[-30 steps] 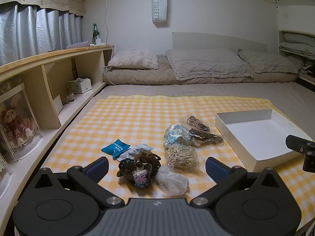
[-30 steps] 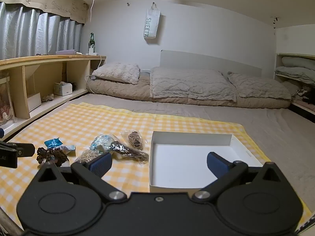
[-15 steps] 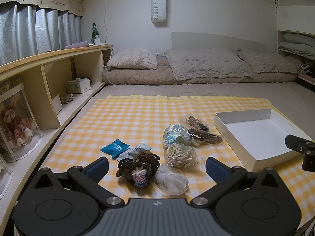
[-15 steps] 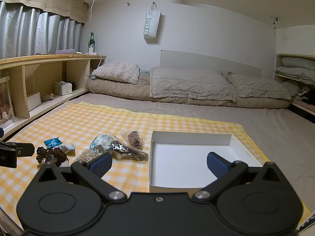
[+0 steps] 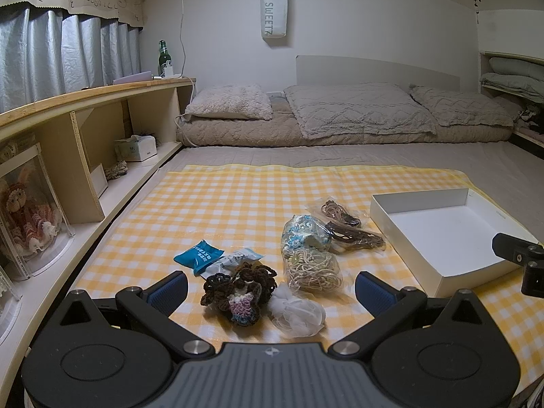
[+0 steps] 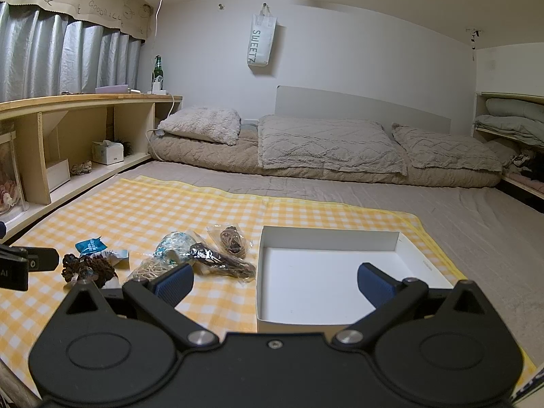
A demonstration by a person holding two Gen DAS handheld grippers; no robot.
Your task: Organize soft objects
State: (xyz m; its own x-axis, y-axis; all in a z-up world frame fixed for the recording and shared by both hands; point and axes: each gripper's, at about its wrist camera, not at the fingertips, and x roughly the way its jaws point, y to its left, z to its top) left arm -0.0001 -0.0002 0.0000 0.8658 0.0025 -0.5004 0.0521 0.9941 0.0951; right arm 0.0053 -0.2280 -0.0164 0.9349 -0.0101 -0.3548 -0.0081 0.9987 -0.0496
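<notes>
Several soft items lie on a yellow checked mat (image 5: 238,204): a dark crochet bundle (image 5: 238,289), a white mesh puff (image 5: 299,311), a bag of beige cord (image 5: 312,268), a blue-patterned bag (image 5: 302,234), bags of brown cord (image 5: 353,233), and a blue packet (image 5: 199,255). An empty white box (image 5: 438,234) sits to their right. My left gripper (image 5: 270,289) is open, just above and before the crochet bundle. My right gripper (image 6: 273,280) is open over the box's near left edge (image 6: 260,289). The items also show in the right wrist view (image 6: 210,255).
A wooden shelf unit (image 5: 85,129) runs along the left with a doll case (image 5: 27,224) and tissue box (image 5: 136,148). A mattress with pillows (image 5: 340,115) lies at the back. Grey floor covering (image 6: 476,224) extends right of the mat.
Both grippers have drifted very slightly; the scene sits a touch lower and left in the views. No object has moved.
</notes>
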